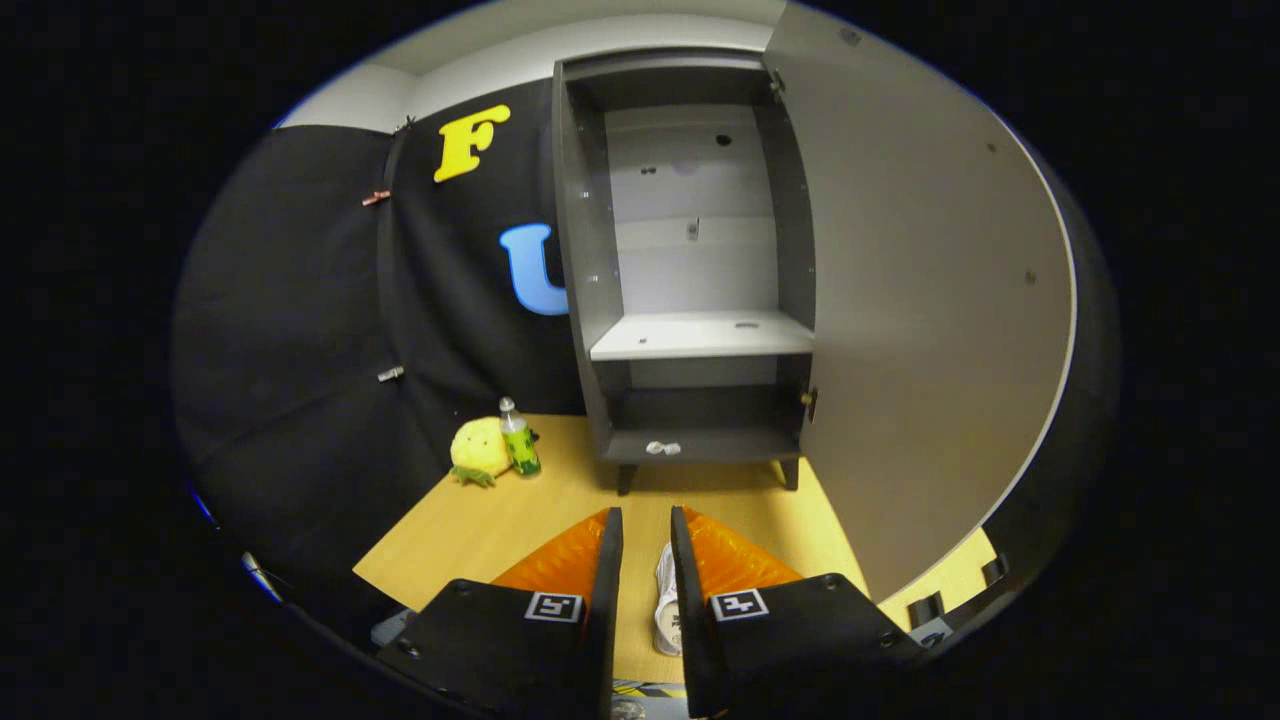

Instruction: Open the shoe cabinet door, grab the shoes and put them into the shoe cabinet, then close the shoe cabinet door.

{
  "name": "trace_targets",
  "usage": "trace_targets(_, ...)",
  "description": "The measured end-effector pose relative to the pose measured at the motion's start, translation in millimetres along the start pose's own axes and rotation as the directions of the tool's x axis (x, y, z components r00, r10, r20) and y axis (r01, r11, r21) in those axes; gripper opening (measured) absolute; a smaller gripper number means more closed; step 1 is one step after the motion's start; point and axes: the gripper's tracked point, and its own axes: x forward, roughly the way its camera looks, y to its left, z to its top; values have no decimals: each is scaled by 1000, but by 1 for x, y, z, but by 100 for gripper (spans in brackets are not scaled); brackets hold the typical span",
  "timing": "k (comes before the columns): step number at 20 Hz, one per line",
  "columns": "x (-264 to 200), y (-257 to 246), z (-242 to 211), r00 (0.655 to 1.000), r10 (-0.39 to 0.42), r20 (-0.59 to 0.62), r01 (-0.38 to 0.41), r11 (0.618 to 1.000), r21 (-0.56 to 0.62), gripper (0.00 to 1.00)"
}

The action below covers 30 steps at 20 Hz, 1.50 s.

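Ahead, open cabinet door (930,300) beside tongs (646,530).

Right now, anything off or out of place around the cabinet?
Nothing damaged or spilled. The shoe cabinet door is swung wide open, shelves holding no shoes. A plush toy and bottle stand upright beside it. The gripper fingers sit close together around a shoe.

No legible text; bottle (519,438) label unreadable.

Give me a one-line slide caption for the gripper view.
Tool nearly closed around a shoe, facing the shoe cabinet with its door swung open.
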Motion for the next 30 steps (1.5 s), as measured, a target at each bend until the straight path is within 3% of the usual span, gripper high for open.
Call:
trace_targets(5,38,-6,-99,982,-57,-182,63,998,27,32)
trace_targets(10,75,-25,-175,944,-123,-305,142,989,42,32)
trace_targets(13,97,-27,-207,929,-122,-349,148,988,48,30)
trace_targets(22,143,-35,-232,924,-144,-353,169,985,39,28)
trace_targets(30,172,-38,-225,935,-163,-315,178,984,21,28)
